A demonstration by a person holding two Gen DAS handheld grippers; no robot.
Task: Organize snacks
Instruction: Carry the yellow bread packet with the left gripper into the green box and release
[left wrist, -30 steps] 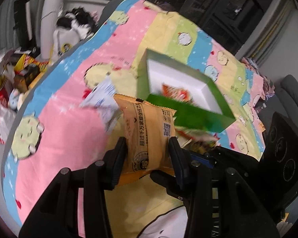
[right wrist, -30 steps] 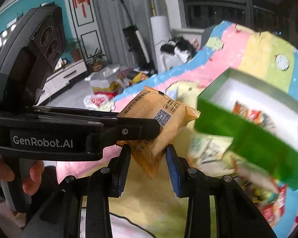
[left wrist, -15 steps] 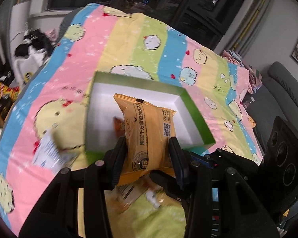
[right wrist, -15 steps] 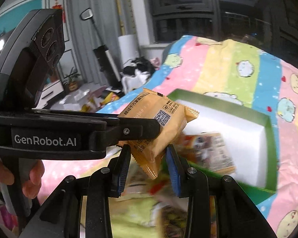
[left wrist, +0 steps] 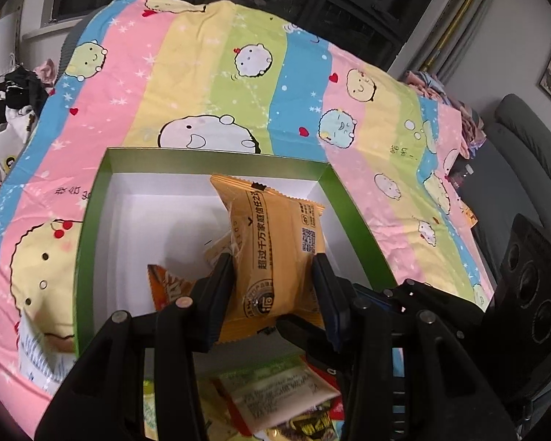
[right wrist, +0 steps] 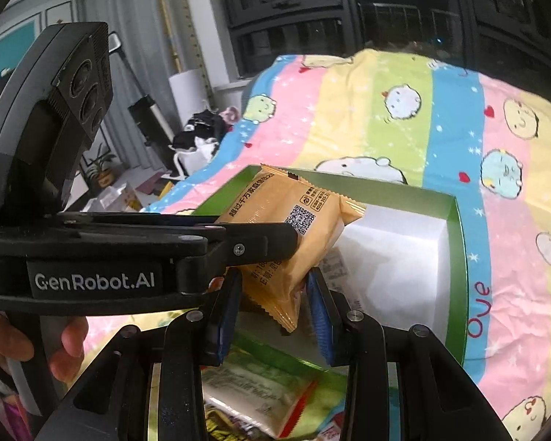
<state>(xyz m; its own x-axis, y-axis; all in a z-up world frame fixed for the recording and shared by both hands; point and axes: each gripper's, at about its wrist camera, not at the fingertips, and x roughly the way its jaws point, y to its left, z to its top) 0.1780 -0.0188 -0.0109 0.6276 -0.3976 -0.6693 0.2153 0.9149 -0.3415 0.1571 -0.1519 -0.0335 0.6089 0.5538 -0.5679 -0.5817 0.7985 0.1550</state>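
Now | orange snack packet (left wrist: 275, 253) | clamped between left fingers (left wrist: 222, 275) | above green box (left wrist: 92, 220)

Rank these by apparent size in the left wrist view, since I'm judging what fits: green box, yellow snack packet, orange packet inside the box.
1. green box
2. yellow snack packet, though nearness to the camera enlarges it
3. orange packet, partly hidden, so its full size is unsure

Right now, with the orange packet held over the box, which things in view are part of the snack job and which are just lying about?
Part of the job:
- orange snack packet, gripped by the left gripper and the right gripper
- green box
- packet already in the box
- loose packets near the grippers

Lying about:
- striped cartoon sheet
- clothes pile
- grey sofa
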